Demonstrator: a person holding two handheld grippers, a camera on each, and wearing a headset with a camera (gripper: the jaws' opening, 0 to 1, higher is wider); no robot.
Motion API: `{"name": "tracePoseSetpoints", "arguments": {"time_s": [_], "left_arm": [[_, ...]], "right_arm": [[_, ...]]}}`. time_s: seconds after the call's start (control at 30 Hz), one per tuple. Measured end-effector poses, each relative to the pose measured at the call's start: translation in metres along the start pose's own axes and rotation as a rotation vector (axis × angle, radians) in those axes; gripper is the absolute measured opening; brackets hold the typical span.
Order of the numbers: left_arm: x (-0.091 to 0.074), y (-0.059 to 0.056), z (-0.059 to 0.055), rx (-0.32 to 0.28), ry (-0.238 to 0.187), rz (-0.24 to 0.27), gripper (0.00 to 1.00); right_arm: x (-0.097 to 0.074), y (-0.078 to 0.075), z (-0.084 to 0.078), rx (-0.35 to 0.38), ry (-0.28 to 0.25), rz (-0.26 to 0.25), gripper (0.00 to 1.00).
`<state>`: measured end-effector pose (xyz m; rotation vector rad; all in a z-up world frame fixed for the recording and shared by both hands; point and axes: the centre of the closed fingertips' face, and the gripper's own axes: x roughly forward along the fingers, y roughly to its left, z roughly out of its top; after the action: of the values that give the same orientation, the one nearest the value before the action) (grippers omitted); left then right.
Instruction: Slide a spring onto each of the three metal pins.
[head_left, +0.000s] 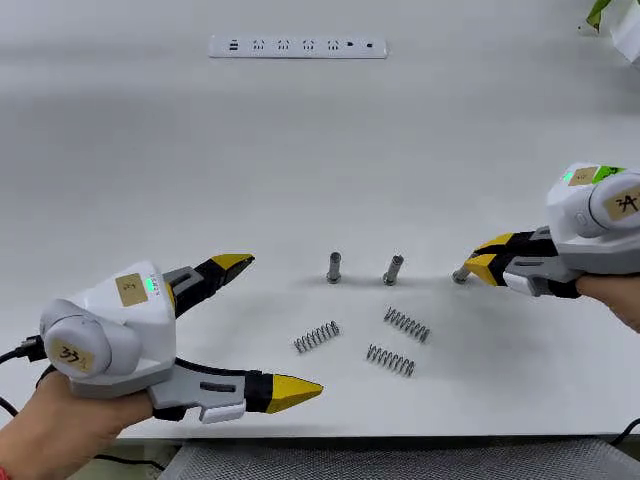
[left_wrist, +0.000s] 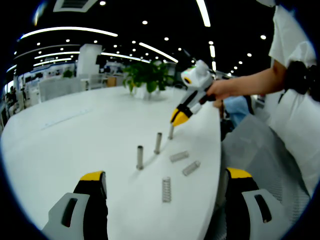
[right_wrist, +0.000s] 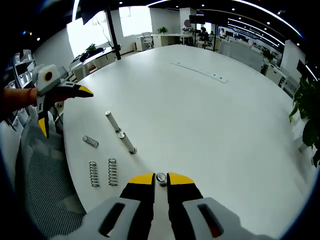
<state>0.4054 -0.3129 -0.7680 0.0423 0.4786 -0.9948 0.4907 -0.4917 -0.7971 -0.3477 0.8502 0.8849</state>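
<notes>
The right tool (right_wrist: 161, 180) has its yellow-tipped jaws pressed shut on the gripped pin (right_wrist: 161, 177), a short grey metal cylinder. The left tool (head_left: 285, 325) gapes wide and holds nothing. On the smooth white counter (head_left: 300, 150) a second pin (head_left: 394, 269) and a third pin (head_left: 334, 267) stand upright. In front of them lie three coiled wire pieces: left spring (head_left: 316, 337), right spring (head_left: 407, 324), near spring (head_left: 390, 360).

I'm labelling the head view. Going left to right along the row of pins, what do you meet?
First the left gripper → left pin → middle pin → right pin, held at the fingers of the right gripper.
</notes>
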Motion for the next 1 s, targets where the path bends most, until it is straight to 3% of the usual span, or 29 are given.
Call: {"name": "tracePoseSetpoints", "arguments": {"time_s": [1.0], "left_arm": [[0.001,-0.005,-0.001,0.006,0.003,-0.001,0.99]], "right_arm": [[-0.015,0.0,0.003,0.005,-0.061,0.007,0.32]]}}
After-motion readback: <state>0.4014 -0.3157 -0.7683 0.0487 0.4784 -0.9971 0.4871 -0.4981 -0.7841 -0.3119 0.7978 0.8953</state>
